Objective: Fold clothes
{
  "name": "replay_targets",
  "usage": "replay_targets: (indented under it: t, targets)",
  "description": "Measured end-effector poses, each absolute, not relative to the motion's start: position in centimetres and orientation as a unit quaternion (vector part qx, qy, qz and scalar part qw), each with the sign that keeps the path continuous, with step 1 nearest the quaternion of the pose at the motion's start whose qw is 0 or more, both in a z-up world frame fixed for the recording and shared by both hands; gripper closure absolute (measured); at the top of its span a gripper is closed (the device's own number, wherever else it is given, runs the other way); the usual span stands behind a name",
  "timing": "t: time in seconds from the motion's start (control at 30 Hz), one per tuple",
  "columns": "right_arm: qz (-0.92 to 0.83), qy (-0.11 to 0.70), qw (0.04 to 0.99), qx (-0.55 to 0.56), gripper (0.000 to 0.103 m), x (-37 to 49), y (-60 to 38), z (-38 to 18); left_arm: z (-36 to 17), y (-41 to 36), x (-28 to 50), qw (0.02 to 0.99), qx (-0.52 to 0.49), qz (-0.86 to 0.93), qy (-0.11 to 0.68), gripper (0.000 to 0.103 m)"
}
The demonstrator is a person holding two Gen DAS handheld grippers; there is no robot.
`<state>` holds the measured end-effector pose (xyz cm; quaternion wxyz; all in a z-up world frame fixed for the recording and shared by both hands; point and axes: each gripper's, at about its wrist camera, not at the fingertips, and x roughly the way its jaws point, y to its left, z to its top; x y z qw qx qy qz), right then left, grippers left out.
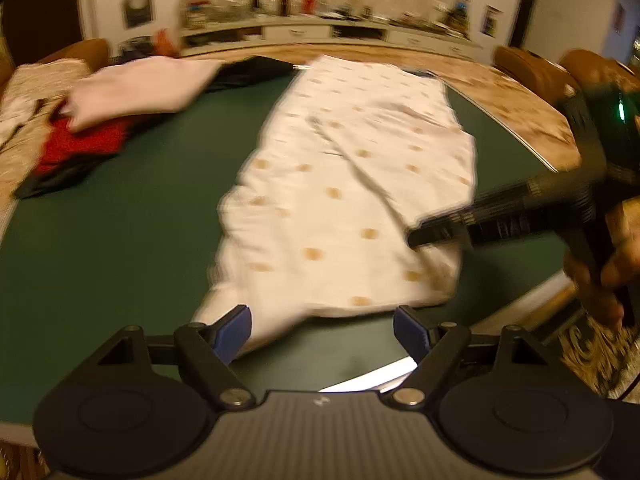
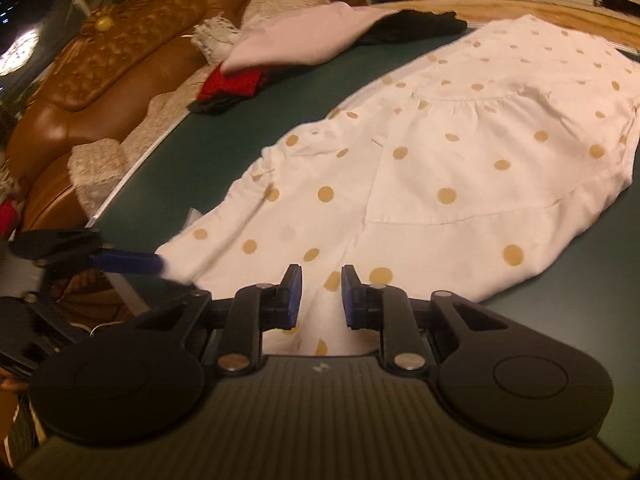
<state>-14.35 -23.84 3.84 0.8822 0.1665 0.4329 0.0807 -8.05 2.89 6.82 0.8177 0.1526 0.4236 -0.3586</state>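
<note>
Spotted dress (image 2: 460, 152) lies folded lengthwise on green table (image 1: 120, 220)
Ahead of both grippers; left gripper (image 1: 322, 330) wide, empty; right gripper (image 2: 320, 296) narrow, loose; cross-folds remain.

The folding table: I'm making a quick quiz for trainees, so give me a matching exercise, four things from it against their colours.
Things:
1. spread garment
2. table top
3. top garment of the side pile
4. garment under it

Colours:
A. dark green
B. red
C. white with tan dots
D. pale pink

Pairs: 1-C, 2-A, 3-D, 4-B
</note>
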Motion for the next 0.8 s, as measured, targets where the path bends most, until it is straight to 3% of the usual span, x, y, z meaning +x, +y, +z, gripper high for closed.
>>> replay_targets:
  t: [0.27,0.4,0.47,0.8]
  targets:
    - [0.055,0.438,0.889,0.120,0.078,-15.6,-22.4,4.0,7.0,5.8,-6.3,0.830,0.164,-0.328,0.420,0.018]
    - [0.059,0.428,0.895,0.112,0.066,-17.1,-21.7,5.1,7.0,6.5,-6.0,0.825,0.174,-0.340,0.416,0.018]
    - [0.078,0.425,0.896,0.099,0.065,-17.3,-20.9,5.5,7.0,6.7,-5.9,0.821,0.179,-0.350,0.414,0.018]
    - [0.160,0.436,0.883,-0.070,0.065,-14.4,-12.6,5.0,6.5,7.5,-5.6,0.809,0.181,-0.365,0.424,0.018]
